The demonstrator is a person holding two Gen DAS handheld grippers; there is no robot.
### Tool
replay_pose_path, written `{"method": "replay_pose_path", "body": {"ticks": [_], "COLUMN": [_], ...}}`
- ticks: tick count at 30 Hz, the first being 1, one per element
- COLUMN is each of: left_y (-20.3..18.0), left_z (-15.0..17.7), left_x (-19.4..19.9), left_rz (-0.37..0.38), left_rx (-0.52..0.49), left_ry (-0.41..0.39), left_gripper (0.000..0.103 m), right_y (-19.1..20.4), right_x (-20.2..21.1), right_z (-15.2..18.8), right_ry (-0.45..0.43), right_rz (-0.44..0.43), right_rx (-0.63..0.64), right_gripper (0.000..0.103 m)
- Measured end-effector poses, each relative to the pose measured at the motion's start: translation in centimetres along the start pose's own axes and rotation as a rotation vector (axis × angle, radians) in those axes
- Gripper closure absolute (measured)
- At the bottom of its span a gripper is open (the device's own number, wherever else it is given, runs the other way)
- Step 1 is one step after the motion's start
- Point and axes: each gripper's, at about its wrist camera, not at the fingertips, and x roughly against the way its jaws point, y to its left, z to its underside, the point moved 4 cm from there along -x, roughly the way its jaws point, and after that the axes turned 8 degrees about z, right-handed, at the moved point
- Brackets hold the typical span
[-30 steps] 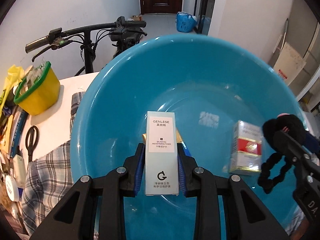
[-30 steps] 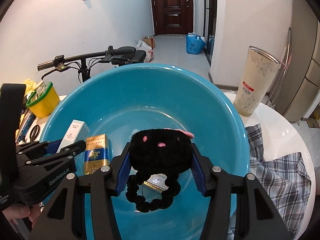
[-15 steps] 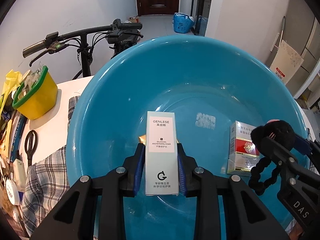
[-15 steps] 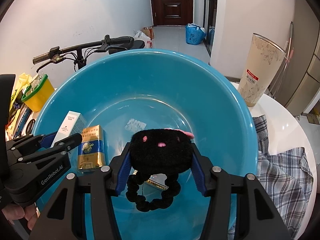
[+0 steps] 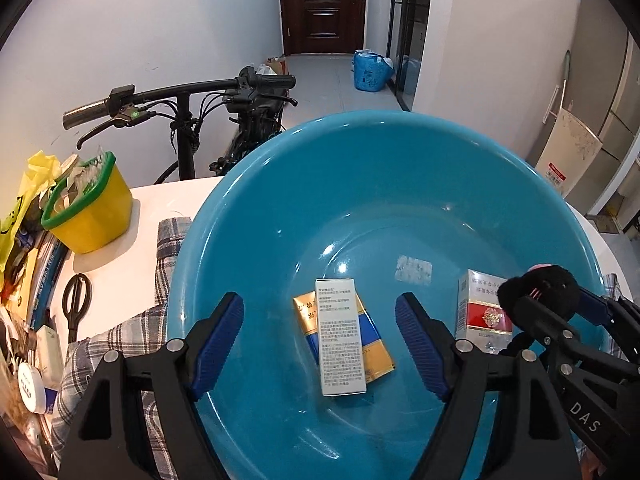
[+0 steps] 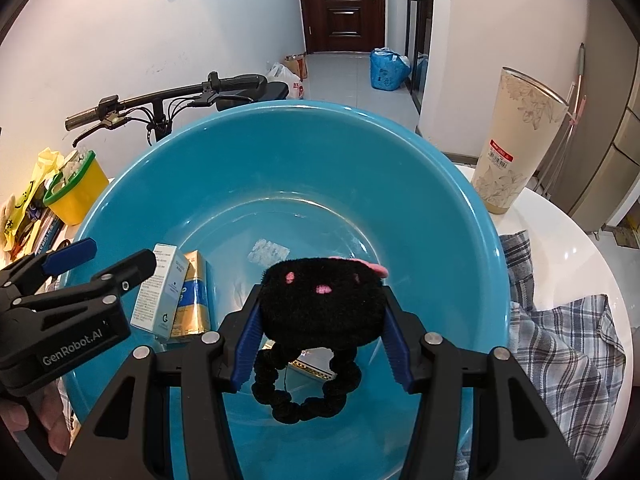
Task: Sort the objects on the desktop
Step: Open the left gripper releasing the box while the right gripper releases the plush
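Toner box point(image 5: 342, 336) dropped into the blue basin point(image 5: 256, 240) — black plush hair tie point(image 6: 322, 304) next in line.

Left gripper point(image 5: 320, 346) has just been opening and now stands wide, nothing between its pads; the white box lies flat across a gold-and-blue carton point(image 5: 376, 354) on the basin floor, with a red-and-white carton point(image 5: 480, 312) upright nearby. Right gripper point(image 6: 322, 344) is clamped on the fluffy head of the hair tie, held above the basin, its elastic loop dangling below. Judging by looks, the tie is light, soft and squashy — gripping the bulky head suits it, since the thin loop would likely slip. The cartons seem light, stiff and smooth, best taken across their narrow sides.
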Motion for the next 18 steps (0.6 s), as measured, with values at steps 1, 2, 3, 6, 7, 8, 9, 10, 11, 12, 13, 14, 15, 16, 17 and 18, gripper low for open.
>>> {"method": "replay_pose_path", "body": {"ticks": [1,2,3,6,7,8,9,10,11,12,13,14,15,16,17,18], "left_y": [0.1,0.16,0.2,0.4,0.41,0.44,0.48,0.49,0.48,0.46,0.49,0.46,0.46,0.47,0.54,0.61], "left_z": [-0.04,0.03,0.03,0.08,0.07,0.09,0.06,0.08,0.13,0.13,0.12,0.15,0.16,0.15,0.13,0.11], "left_x": [-0.03,-0.04,-0.1,-0.15,-0.14,-0.13,-0.1,-0.09,-0.09,-0.09,-0.06,-0.04,-0.06,-0.03,0.03,0.07], "left_rz": [0.001,0.0,-0.001,0.001,0.0,-0.002,-0.006,-0.008,-0.007,-0.005,-0.004,-0.004,-0.004,-0.004,-0.005,-0.005], "left_rx": [0.003,0.003,0.004,0.009,0.008,0.007,0.007,0.007,0.007,0.007,0.007,0.007,0.005,0.003,0.004,0.007], "left_ry": [0.003,0.004,0.006,0.008,0.008,0.009,0.008,0.007,0.007,0.008,0.008,0.008,0.01,0.012,0.009,0.007], "left_gripper": [0.023,0.023,0.023,0.023,0.023,0.023,0.023,0.023,0.023,0.023,0.022,0.023,0.023,0.023,0.023,0.023], "right_y": [0.0,-0.01,0.01,0.11,0.16,0.25,0.29,0.36,0.41,0.45,0.45,0.44,0.43,0.38,0.35,0.27], "right_x": [0.0,0.0,-0.04,-0.11,-0.09,-0.1,-0.07,-0.03,0.05,0.17,0.33,0.48,0.56,0.62,0.59,0.53], "right_z": [0.0,0.0,0.0,0.01,-0.03,-0.04,-0.08,-0.06,-0.09,-0.13,-0.17,-0.22,-0.27,-0.32,-0.34,-0.35], "right_ry": [0.0,0.0,0.001,0.002,-0.001,-0.005,-0.009,-0.01,-0.011,-0.015,-0.02,-0.026,-0.03,-0.035,-0.036,-0.034], "right_rz": [0.0,0.001,0.001,0.001,0.005,0.011,0.017,0.024,0.031,0.033,0.032,0.032,0.033,0.034,0.034,0.033], "right_rx": [0.0,0.0,0.001,0.009,0.015,0.021,0.024,0.026,0.029,0.033,0.034,0.034,0.033,0.033,0.031,0.028], "right_gripper": [0.05,0.05,0.05,0.047,0.046,0.045,0.044,0.044,0.044,0.044,0.042,0.04,0.037,0.037,0.037,0.037]}}
